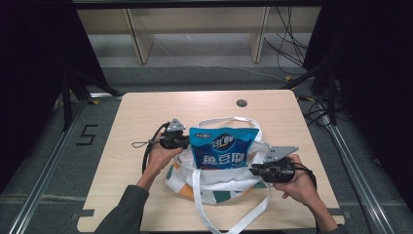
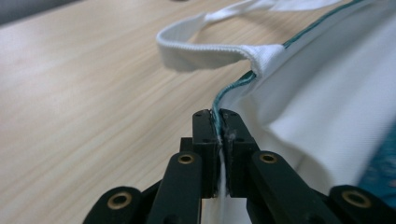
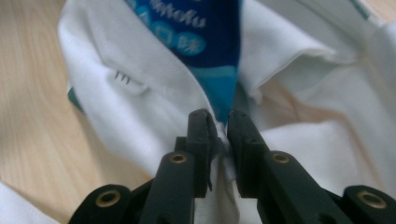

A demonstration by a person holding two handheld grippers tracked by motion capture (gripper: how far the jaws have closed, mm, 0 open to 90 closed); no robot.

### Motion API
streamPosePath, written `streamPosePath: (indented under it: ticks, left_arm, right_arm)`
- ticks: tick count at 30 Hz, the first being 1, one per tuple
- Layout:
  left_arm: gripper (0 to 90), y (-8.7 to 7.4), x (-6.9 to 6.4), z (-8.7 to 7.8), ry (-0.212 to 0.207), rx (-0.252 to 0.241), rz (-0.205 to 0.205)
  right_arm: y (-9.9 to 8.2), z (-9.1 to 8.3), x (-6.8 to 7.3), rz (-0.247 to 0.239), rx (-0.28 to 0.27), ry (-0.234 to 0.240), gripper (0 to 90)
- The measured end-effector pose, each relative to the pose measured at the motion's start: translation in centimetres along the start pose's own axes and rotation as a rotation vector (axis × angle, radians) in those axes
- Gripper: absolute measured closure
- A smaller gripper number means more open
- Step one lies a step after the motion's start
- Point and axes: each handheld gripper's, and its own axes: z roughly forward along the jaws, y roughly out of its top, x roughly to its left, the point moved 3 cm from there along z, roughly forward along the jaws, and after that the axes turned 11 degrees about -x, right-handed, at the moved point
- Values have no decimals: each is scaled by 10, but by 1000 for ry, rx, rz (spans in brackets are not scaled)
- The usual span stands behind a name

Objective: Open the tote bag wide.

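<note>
A white tote bag [image 1: 219,183] with green and orange print lies on the wooden table [image 1: 146,112]. A blue snack packet [image 1: 221,146] stands in its open mouth. At the bag's left side, my left gripper [image 1: 187,142] is shut on the green-trimmed rim [image 2: 233,86], which runs up from between the pads of that gripper [image 2: 219,114]. At the right side, my right gripper [image 1: 253,169] pinches the white fabric [image 3: 140,116] of the other rim. In its own view that gripper [image 3: 219,116] has cloth between its jaws, with the blue packet [image 3: 210,46] just beyond.
One white strap [image 2: 205,49] loops onto the table behind the bag. Another strap [image 1: 204,209] trails to the table's front edge. A round dark grommet [image 1: 241,103] sits near the far edge. Wooden shelving [image 1: 195,29] and cables [image 1: 287,44] lie beyond the table.
</note>
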Motion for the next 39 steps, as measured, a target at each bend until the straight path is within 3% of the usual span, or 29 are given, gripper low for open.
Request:
streamPosePath:
  ticks: [2,6,10,11,13,16,17,19,23,24,26,28,29,30,31,35,38,39]
  left_arm:
    - [851,-9,4,9,4,30,-36]
    - [846,-17,6,19,0,68,-56]
    - [833,-29,2,29,-3,145,-46]
    - [826,-31,0,30,3,145,-44]
    - [783,-28,3,26,33,119,-48]
    - [640,-18,2,10,37,81,-75]
    - [579,-14,0,3,37,66,-78]
    - [516,-5,-4,-11,39,30,-90]
    - [440,11,-14,-41,22,-45,-130]
    - [441,14,-17,-48,21,-49,-119]
    - [443,16,-28,-63,10,-62,-90]
    - [443,15,-40,-73,-31,-70,-94]
    - [443,14,-48,-78,-58,-82,-100]
    - [441,11,-57,-84,-87,-83,-103]
    - [434,9,-63,-87,-113,-89,-110]
    - [438,-3,-73,-92,-134,-58,-76]
    - [372,-17,-71,-92,-145,-24,-120]
    - [372,-22,-72,-92,-152,-20,-128]
  right_arm:
    - [-1,-2,7,-7,13,-5,811]
    - [-12,-7,23,-29,51,10,816]
    - [-38,15,34,15,113,44,821]
    - [-45,25,35,29,121,34,821]
    - [-43,23,34,39,116,38,821]
    - [-44,21,31,64,90,67,802]
    - [-43,20,31,93,90,75,763]
    - [-38,14,29,103,67,75,649]
    - [-18,-5,22,133,-38,47,550]
    - [-14,-10,22,159,-63,39,533]
    - [-5,-21,13,130,-124,-9,507]
    - [-1,-30,9,168,-149,-38,501]
    - [0,-32,3,145,-174,-56,499]
    - [1,-36,1,175,-175,-80,499]
    - [3,-37,-5,174,-195,-107,498]
    - [7,-37,-22,176,-180,-171,482]
    - [10,-32,-33,181,-182,-198,474]
    - [11,-30,-39,155,-185,-210,472]
